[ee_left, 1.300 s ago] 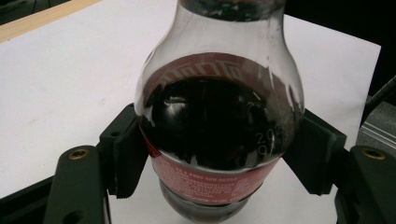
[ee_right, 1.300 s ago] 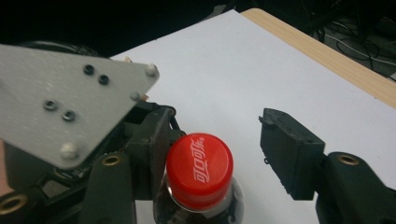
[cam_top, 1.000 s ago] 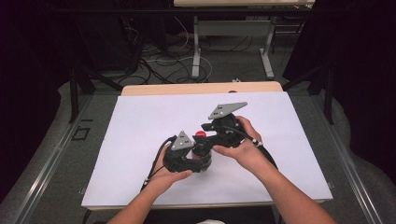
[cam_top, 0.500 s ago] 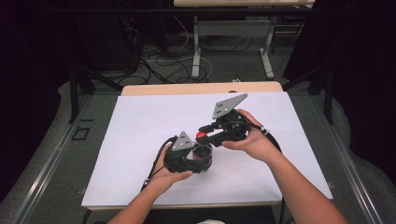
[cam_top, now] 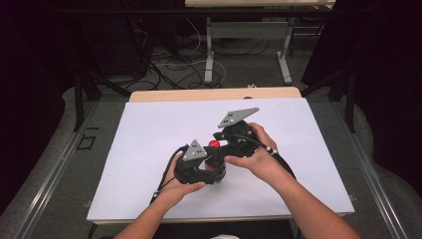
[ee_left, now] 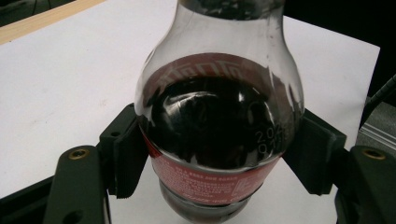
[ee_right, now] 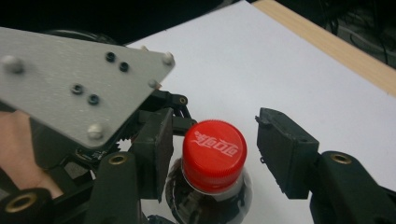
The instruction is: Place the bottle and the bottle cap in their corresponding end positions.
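- Two grippers work one cola bottle [cam_top: 215, 158] near the middle of the white table [cam_top: 149, 134] in the high view: the left gripper [cam_top: 208, 167] steadies the body while the right gripper [cam_top: 219, 142] comes at the red cap [cam_top: 214, 144] from the far side.
- Left gripper view: both jaws press flat against the bottle [ee_left: 219, 121] just above its red label [ee_left: 210, 179], clamped on it. Judged from this, the hold should stay firm and low so the bottle cannot spin.
- Right gripper view: the jaws stand apart around the cap [ee_right: 214, 154], the left pad [ee_right: 156, 140] close beside it, the right pad [ee_right: 280, 149] clear of it, holding nothing. Centring first, then closing squarely on the ribbed rim, would suit unscrewing.
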The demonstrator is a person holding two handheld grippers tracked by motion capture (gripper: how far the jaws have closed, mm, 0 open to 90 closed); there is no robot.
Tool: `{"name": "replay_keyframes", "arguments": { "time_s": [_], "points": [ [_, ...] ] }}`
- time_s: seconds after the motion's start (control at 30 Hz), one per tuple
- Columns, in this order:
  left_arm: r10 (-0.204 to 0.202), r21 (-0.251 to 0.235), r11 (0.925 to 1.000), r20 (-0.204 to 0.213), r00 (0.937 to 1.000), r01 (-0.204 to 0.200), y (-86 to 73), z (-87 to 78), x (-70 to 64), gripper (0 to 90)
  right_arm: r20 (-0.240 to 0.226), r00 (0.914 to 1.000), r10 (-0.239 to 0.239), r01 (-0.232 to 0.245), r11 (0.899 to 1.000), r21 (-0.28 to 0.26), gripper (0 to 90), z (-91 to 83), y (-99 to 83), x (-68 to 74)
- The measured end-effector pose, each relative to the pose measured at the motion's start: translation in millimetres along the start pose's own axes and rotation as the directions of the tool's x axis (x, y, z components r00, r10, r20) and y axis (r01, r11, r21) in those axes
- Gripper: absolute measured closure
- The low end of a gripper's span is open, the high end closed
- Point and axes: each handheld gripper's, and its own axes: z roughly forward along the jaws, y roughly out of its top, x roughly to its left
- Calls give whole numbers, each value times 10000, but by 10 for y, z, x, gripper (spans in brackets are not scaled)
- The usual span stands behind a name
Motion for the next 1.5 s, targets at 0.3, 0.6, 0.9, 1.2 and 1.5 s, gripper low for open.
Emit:
{"name": "replay_keyframes", "arguments": {
  "time_s": [0.3,0.6,0.9,1.2,1.5],
  "points": [
    [-72,-68,10000,-20,10000,72,-1,-10,16,306,-670,9976,146,-143,9999,46,603,-60,-15,-60],
    [-143,-107,9998,18,9999,143,-7,6,14,306,-1655,9817,-945,974,9952,93,612,-37,8,-192],
    [-159,-156,9997,116,9998,161,-1,-3,12,306,-2094,9674,-1421,1457,9893,21,612,-46,28,-255],
    [-111,-101,9999,-19,9999,111,-5,5,19,306,-1446,9883,-475,477,9989,-18,461,-36,-15,-160],
    [-106,-64,9999,-37,9999,106,-6,11,5,306,25,10000,47,-46,9989,-473,513,44,-1,-19]
  ]
}}
